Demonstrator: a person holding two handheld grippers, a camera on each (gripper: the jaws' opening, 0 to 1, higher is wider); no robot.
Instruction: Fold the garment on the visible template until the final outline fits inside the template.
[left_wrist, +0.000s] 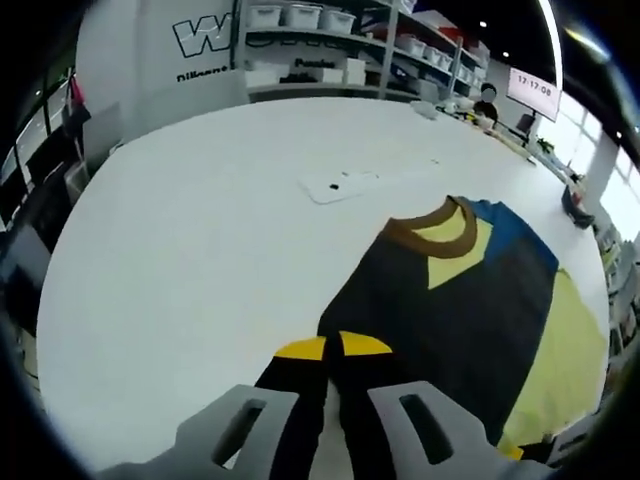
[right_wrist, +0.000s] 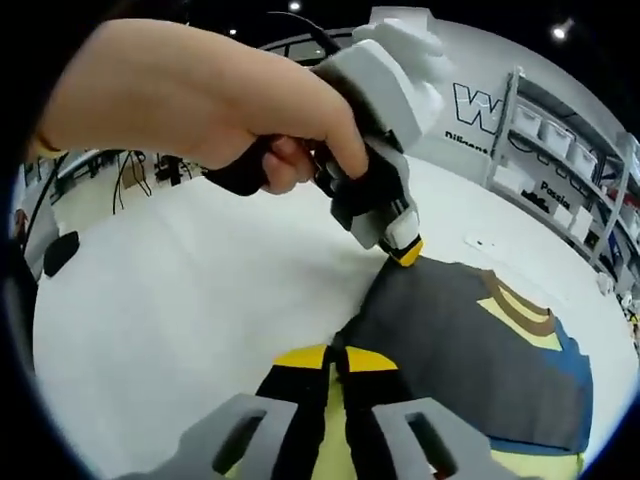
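A dark grey garment (left_wrist: 450, 310) with a brown collar (left_wrist: 432, 232), a blue shoulder and yellow-green panels lies flat on the white table (left_wrist: 200, 250). My left gripper (left_wrist: 332, 347) has its yellow-tipped fingers (left_wrist: 300, 349) closed together on the garment's near edge. In the right gripper view, a hand (right_wrist: 200, 100) holds that left gripper (right_wrist: 405, 250), whose tip pinches the garment (right_wrist: 470, 350) at its far left edge. My right gripper (right_wrist: 336, 357) is shut on the near hem, with yellow-green fabric showing between its jaws.
A small white flat piece (left_wrist: 338, 185) lies on the table beyond the collar. Shelves with white bins (left_wrist: 320, 30) stand at the back. Clutter and a screen (left_wrist: 530, 90) line the far right edge. Bare table spreads to the left.
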